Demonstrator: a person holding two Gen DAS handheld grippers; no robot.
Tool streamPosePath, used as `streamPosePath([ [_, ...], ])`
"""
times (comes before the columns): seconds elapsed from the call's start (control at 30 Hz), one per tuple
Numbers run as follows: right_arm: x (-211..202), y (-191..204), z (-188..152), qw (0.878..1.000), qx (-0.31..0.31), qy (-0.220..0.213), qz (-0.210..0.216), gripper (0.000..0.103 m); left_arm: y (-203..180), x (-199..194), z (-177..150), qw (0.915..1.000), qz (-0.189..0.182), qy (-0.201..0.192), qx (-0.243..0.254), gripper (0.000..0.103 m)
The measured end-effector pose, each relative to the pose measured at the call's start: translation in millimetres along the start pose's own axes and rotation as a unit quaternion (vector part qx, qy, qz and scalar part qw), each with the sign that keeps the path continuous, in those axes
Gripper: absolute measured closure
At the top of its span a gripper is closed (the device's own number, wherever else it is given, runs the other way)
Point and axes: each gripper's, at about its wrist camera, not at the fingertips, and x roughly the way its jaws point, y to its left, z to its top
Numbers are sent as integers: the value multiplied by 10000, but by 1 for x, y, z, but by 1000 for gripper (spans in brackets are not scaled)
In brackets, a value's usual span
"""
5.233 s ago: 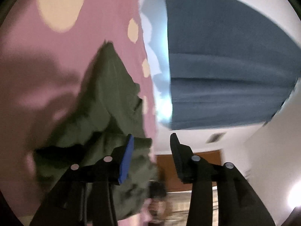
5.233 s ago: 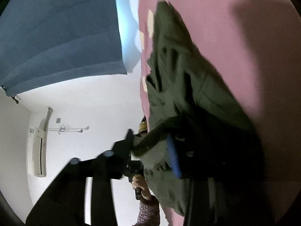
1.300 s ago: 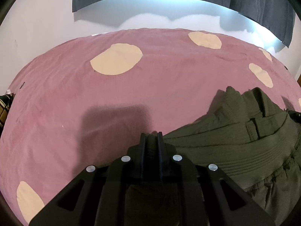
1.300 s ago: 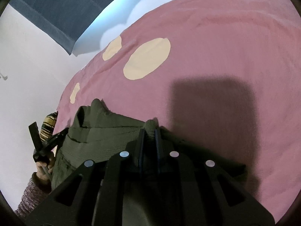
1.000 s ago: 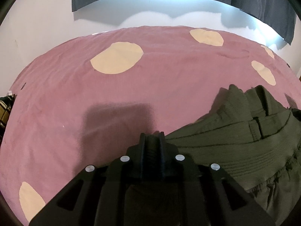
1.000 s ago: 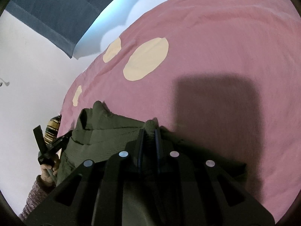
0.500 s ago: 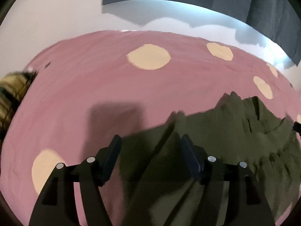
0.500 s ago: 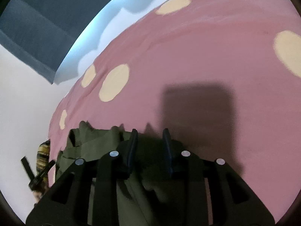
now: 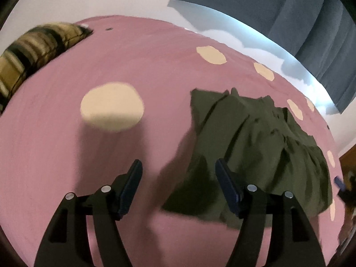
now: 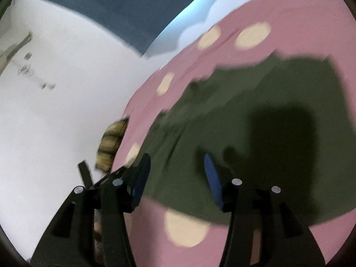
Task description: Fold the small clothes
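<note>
We have both grippers clear of the green garment (image 9: 255,146), which lies rumpled on the pink sheet (image 9: 66,144). The left gripper (image 9: 178,184) has its jaws apart with nothing between them; the right gripper (image 10: 175,178) has just been opening and is empty too. The risk we see: the fold looks loose and bunched along its far edge, so it may slump open, and a careless regrasp could pinch the sheet too.
</note>
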Motion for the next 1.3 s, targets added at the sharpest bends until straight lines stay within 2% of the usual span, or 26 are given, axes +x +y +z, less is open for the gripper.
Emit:
streamPosePath([
  [0.1, 30, 10, -21, 9992, -146, 360, 87, 52, 4, -2, -16, 9999, -102, 66, -114, 35],
  [0.27, 82, -18, -39, 9942, 178, 973, -431, 53, 5, 1, -35, 9984, -391, 223, -334, 35],
  [0.3, 87, -23, -41, 9940, 205, 984, -438, 61, 4, 4, -38, 9978, -465, 263, -400, 35],
  [0.33, 87, -27, -41, 9944, 230, 919, -458, 65, 2, 6, -40, 9972, -525, 308, -440, 35],
  [0.5, 80, -30, -44, 9955, 267, 781, -476, 66, -9, 14, -38, 9959, -678, 305, -516, 35],
  [0.63, 72, -18, -47, 9961, 275, 693, -464, 53, -13, 18, -34, 9948, -741, 287, -636, 35],
  [0.7, 63, -9, -46, 9965, 198, 591, -565, 51, -11, 18, -38, 9945, -763, 292, -656, 34],
  [0.8, 60, 6, -28, 9981, 18, 369, -499, 45, -6, 21, -39, 9934, -828, 280, -742, 32],
  [0.97, 85, -1, 11, 9985, 228, 328, -363, 45, -5, 24, -37, 9932, -845, 241, -761, 31],
  [1.13, 129, -35, 19, 9949, 555, 540, -652, 45, -2, 26, -35, 9920, -914, 251, -838, 31],
  [1.3, 119, -18, 27, 9941, 424, 534, -838, 45, -3, 28, -30, 9917, -932, 209, -866, 31],
])
